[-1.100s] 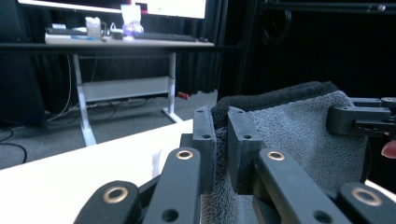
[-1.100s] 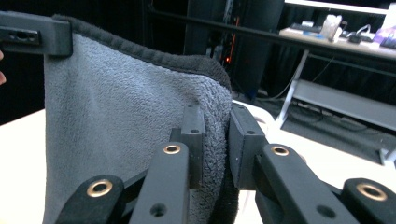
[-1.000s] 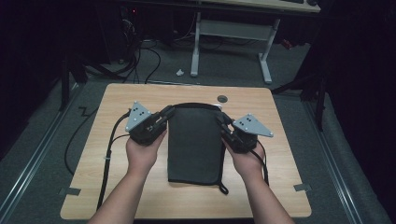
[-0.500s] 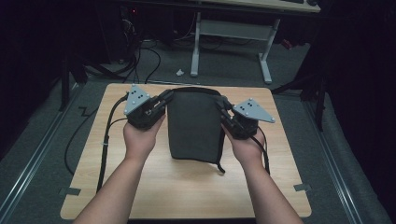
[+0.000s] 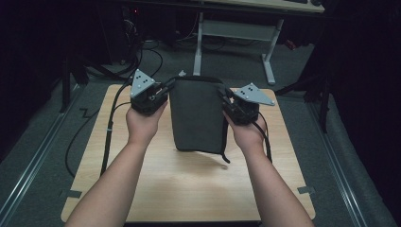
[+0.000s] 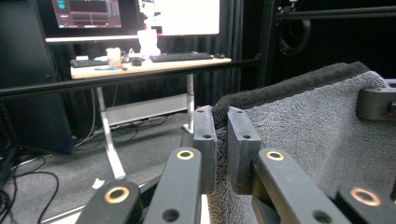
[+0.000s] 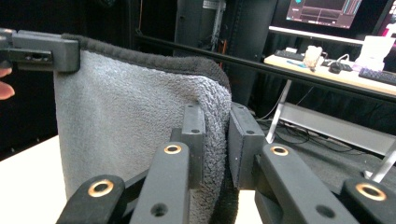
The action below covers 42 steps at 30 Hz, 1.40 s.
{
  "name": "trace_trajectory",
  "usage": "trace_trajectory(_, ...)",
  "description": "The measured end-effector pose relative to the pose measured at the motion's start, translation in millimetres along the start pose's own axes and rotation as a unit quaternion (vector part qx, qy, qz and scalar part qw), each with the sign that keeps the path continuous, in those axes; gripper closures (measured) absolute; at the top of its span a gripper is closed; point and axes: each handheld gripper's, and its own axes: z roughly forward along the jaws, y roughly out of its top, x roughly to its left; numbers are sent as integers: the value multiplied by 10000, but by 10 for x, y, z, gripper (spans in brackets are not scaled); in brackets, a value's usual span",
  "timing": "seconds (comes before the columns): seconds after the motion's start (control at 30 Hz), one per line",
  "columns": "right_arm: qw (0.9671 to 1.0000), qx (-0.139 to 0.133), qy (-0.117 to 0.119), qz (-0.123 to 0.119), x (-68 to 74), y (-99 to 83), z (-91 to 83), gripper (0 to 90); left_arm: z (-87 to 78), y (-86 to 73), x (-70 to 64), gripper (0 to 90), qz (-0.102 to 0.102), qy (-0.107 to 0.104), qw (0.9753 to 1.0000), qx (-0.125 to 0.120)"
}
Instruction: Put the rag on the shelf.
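Both arms reach forward above the table (image 5: 142, 189). The left gripper (image 5: 166, 89) and right gripper (image 5: 224, 97) are lifted, jaws pinched tight on cloth.

R tongs (image 7: 215, 140) clamped on grey towel (image 7: 135, 126) top corner; L tongs (image 7: 39, 49) grip far corner; towel hangs above worktop (image 7: 25, 182).

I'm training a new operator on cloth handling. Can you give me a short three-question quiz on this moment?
1. True or false: the grey towel lies flat on the table.
2. Which corners does each tool grip? A) top corners B) bottom corners C) one top, one bottom
3. Fill in: in the left gripper view, the left tool pinches the towel's dark ____.

Key: 1. False; it hangs lifted between the left tool and the right tool. 2. A. 3. Hem, at the upper edge.
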Motion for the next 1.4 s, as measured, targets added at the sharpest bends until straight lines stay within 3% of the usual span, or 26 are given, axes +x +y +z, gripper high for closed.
trace_trajectory(0.2,9998,193,16,65,-148,-38,268,793,242,-44,143,835,-30,100,9998,178)
trace_trajectory(0.37,9996,212,171,75,-269,-90,435,792,402,-59,197,836,145,240,9988,410)
trace_trajectory(0.53,9993,351,134,70,-363,-148,556,792,565,-106,209,835,266,294,9977,556)
trace_trajectory(0.63,9987,462,212,106,-433,-216,630,791,670,-223,259,836,89,242,9958,873)
trace_trajectory(0.83,9968,732,309,118,-477,-418,732,790,759,-476,309,839,-111,93,9937,1115)
trace_trajectory(0.97,9959,844,311,3,-469,-507,760,790,773,-590,336,839,-257,-6,9925,1192)
trace_trajectory(1.1,9949,925,373,166,-494,-570,786,786,795,-679,372,839,-410,-132,9896,1373)
trace_trajectory(1.23,9947,967,333,103,-467,-609,788,791,789,-753,372,839,-485,-155,9888,1402)
trace_trajectory(1.4,9946,912,440,241,-476,-669,774,794,773,-842,369,839,-628,-194,9873,1447)
